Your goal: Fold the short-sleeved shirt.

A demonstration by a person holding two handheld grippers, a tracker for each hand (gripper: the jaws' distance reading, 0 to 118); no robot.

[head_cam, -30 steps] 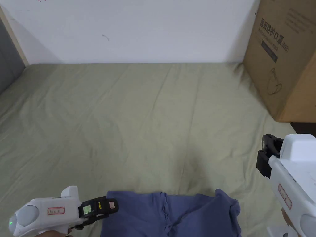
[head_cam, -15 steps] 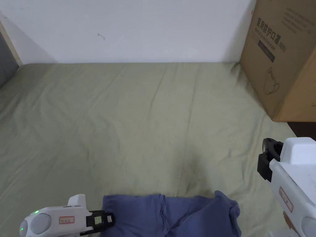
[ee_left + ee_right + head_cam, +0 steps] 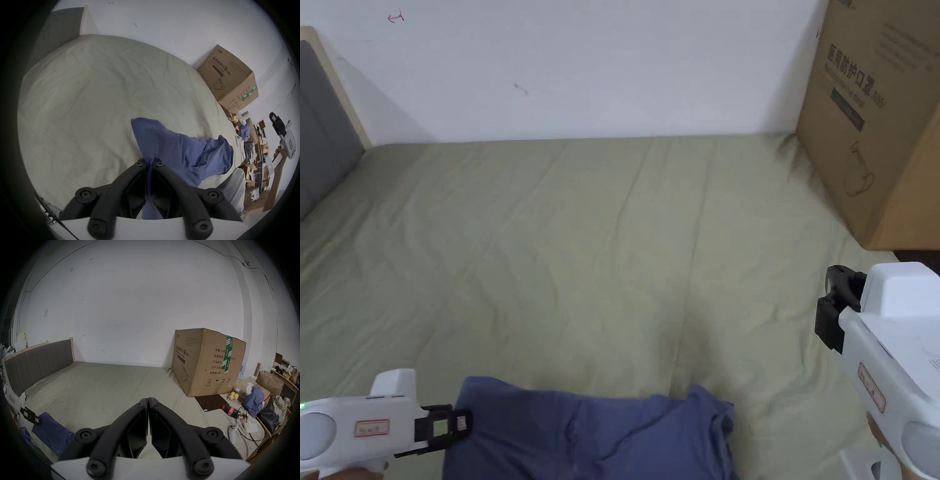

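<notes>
From the head view the blue shirt (image 3: 594,431) lies bunched at the near edge of the bed (image 3: 600,250); the left gripper (image 3: 150,164) pinches its edge tight, so pull slowly and flat, while the right gripper (image 3: 148,400) is closed on nothing and should grab the other side.

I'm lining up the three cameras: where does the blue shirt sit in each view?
Head view: blue shirt at the bottom edge, left of centre, beside the left gripper.
Left gripper view: centre to lower right, an edge pinched between that gripper's jaws.
Right gripper view: lower left.
Shared landmark: cardboard box on the bed's far right.
</notes>
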